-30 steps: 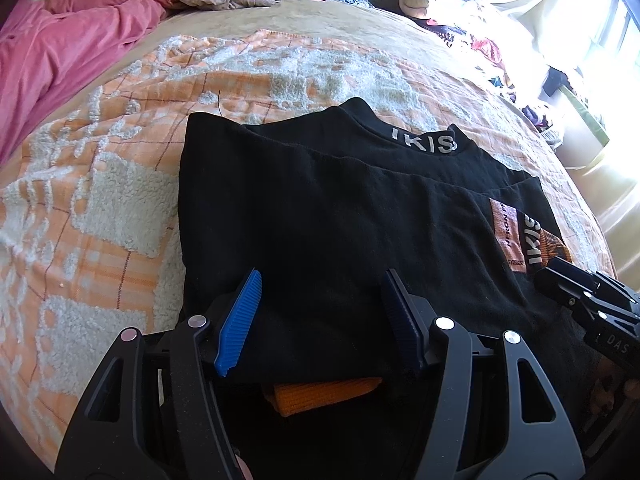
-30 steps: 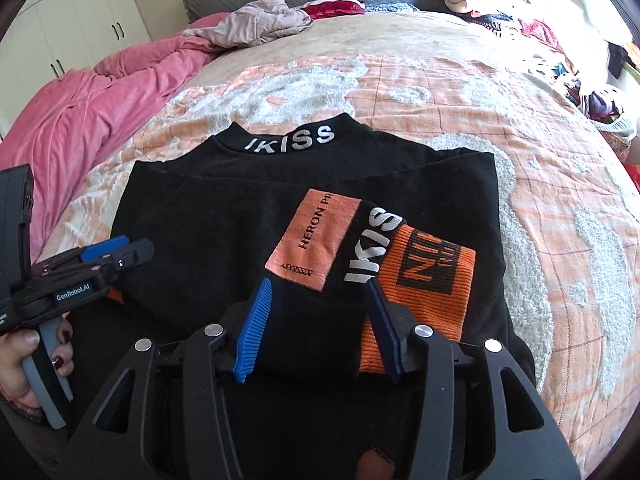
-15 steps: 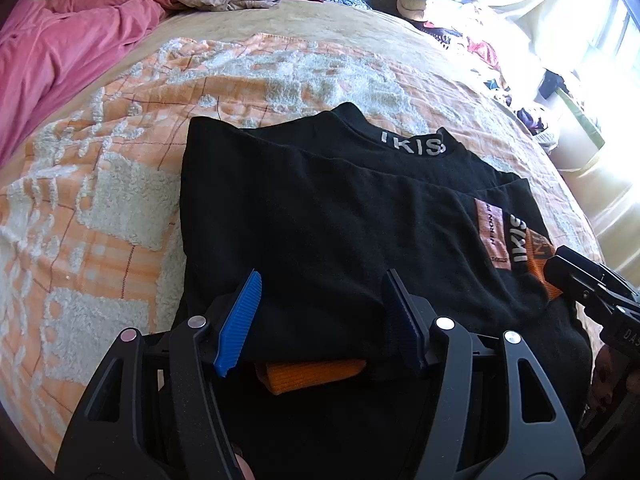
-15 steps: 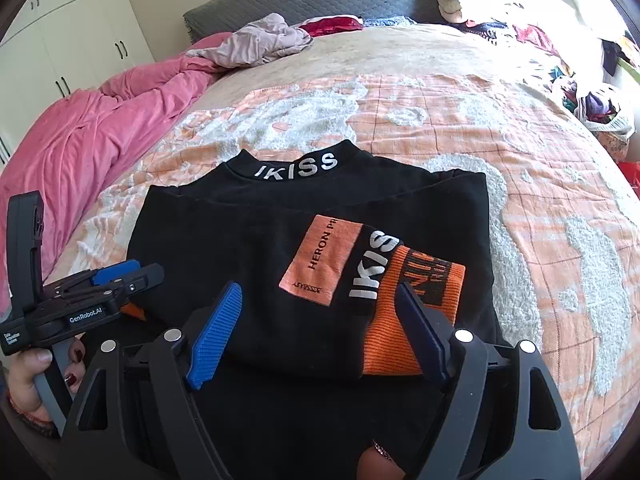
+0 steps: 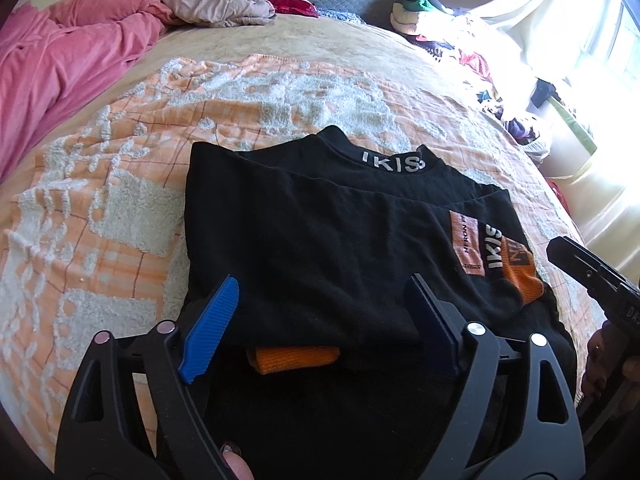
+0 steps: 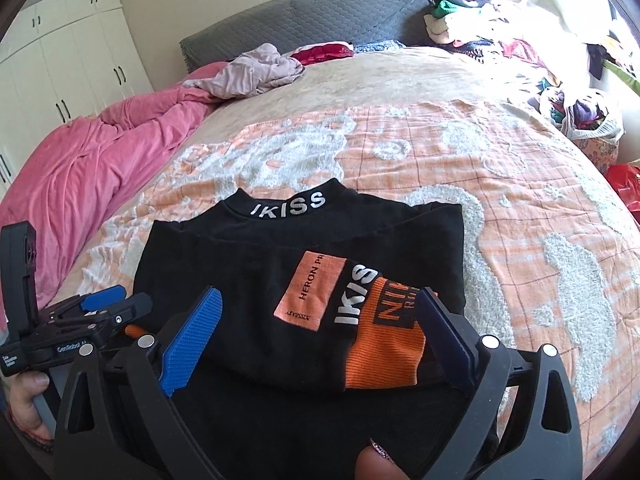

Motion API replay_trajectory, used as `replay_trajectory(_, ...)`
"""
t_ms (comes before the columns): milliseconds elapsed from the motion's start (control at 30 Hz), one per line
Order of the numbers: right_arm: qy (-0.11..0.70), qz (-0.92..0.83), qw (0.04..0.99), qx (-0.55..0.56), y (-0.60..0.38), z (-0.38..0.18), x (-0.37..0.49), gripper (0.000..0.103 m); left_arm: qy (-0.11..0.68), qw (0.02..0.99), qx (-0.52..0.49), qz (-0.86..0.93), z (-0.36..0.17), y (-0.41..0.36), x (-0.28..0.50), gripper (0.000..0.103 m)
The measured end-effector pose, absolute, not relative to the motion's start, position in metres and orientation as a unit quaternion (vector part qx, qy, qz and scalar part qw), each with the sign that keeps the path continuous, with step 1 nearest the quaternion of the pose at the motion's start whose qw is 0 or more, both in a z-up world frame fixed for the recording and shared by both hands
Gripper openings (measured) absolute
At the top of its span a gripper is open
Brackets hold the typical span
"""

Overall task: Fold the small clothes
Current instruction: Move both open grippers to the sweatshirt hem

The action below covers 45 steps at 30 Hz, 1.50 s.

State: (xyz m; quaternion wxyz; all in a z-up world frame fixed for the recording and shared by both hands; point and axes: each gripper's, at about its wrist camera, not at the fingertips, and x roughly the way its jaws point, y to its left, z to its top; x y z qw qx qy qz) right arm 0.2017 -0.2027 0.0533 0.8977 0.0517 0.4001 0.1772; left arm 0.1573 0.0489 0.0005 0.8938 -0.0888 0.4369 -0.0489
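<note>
Since the earlier frames both pairs of fingers have just been spreading apart and drawing back from the near folded edge of the black top (image 6: 280,280). The left gripper (image 5: 320,320) and right gripper (image 6: 320,336) now stand wide open, gripping nothing. The top lies folded on the bed (image 6: 520,208), just ahead of and between each pair of fingers. Risk: an orange cuff (image 5: 294,358) pokes out beneath the fold near the left fingers; a trailing fingertip could snag the edge and undo it
</note>
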Motion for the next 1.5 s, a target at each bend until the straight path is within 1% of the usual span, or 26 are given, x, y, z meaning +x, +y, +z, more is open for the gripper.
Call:
replay_trajectory(133,0.392,0.177,0.901,0.056,-0.206,0.060,0.200,0.097,0.429,0.898,-0.088,-0.050,0.009,0.047,0.153,0.089)
replay_trajectory(167,0.390,0.177,0.902,0.057,-0.207,0.062,0.199,0.097,0.426,0.899,-0.086,-0.049,0.011,0.047,0.152,0.093)
replay_trajectory(200,0.388,0.177,0.902,0.058,-0.207,0.063,0.198,0.097,0.422,0.901,-0.084,-0.045,0.013,0.046,0.150,0.093)
replay_trajectory(267,0.385,0.175,0.904,0.062,-0.209,0.066,0.197,0.098,0.419,0.904,-0.080,-0.042,0.017,0.046,0.148,0.093)
replay_trajectory(633,0.347,0.179,0.919,0.057,-0.212,0.096,0.176,0.098,0.404,0.911,-0.072,-0.042,0.031,0.044,0.129,0.093)
replay_trajectory(933,0.332,0.193,0.922,0.047,-0.209,0.112,0.150,0.098,0.394,0.916,-0.066,-0.037,0.040,0.051,0.105,0.093)
replay_trajectory(1200,0.343,0.190,0.919,0.040,-0.211,0.099,0.122,0.098,0.396,0.915,-0.070,-0.029,0.036,0.059,0.080,0.093)
replay_trajectory(1500,0.367,0.171,0.913,0.050,-0.226,0.078,0.100,0.098,0.404,0.913,-0.052,-0.015,0.029,0.064,0.056,0.093)
